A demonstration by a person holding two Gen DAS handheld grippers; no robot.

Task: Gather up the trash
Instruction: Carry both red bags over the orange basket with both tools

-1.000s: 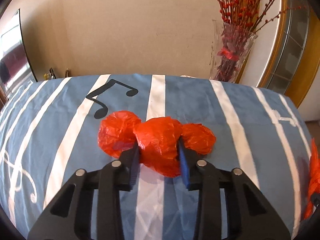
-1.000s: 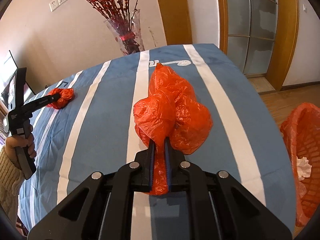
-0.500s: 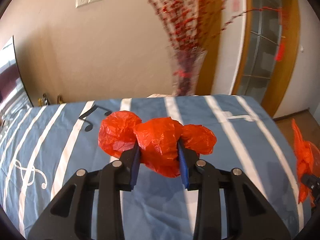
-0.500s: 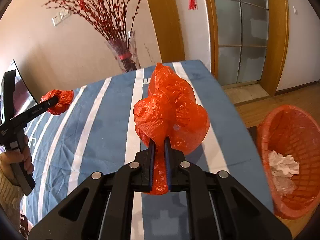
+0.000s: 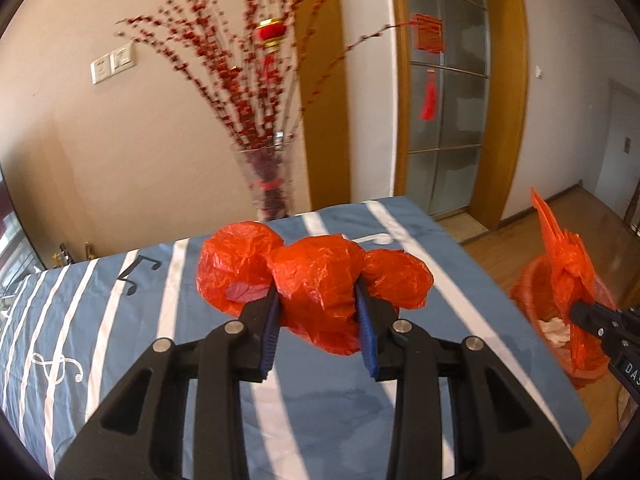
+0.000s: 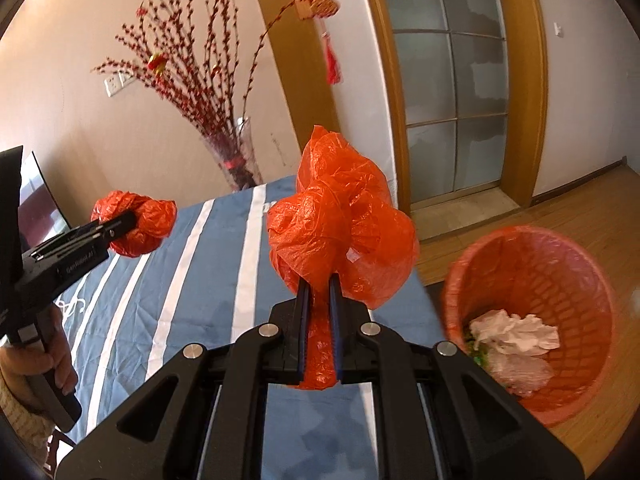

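Both jaws pinch crumpled red bags point(image 5: 316, 292) point(image 6: 340, 232) mid-air.

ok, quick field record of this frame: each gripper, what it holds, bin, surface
left gripper: jaws shut on crumpled red bag, above the bed
right gripper: jaws shut on second red bag
bin: red basket on wood floor, right of the bed, white tissue inside
surface: blue striped bedcover
both bags: not yet in bin
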